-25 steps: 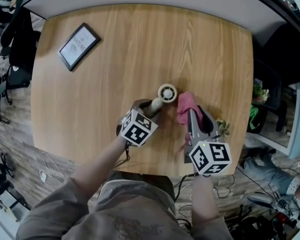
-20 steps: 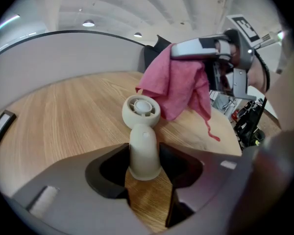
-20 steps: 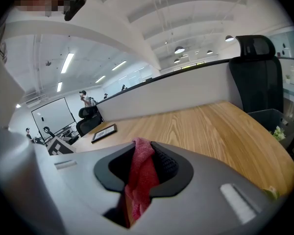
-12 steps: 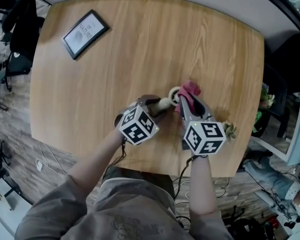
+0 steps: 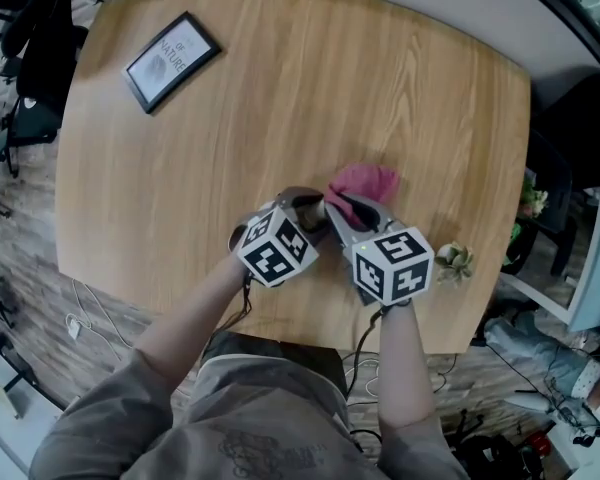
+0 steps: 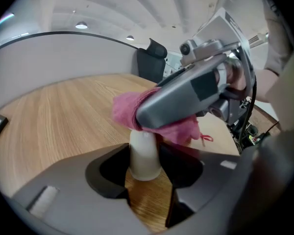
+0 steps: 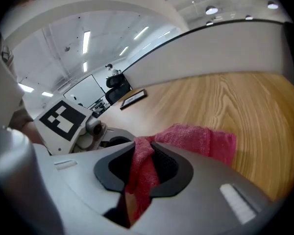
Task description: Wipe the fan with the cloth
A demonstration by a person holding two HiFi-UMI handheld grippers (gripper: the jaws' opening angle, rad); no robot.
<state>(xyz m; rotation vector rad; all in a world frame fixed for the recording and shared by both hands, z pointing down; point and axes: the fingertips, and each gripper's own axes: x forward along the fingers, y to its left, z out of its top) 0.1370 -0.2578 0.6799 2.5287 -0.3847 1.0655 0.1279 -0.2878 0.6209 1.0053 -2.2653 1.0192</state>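
The left gripper (image 5: 305,211) is clamping its jaws on the fan (image 6: 145,153) handle; the right gripper (image 5: 346,211) is pinching the cloth (image 7: 201,138) (draped over the fan).

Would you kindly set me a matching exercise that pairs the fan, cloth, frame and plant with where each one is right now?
Things:
1. fan
2. cloth
3. frame
4. plant

Places:
A. by the right edge of the table
B. clamped in the left gripper
C. near the table's far left corner
D. clamped in the right gripper

Pairs: 1-B, 2-D, 3-C, 4-A
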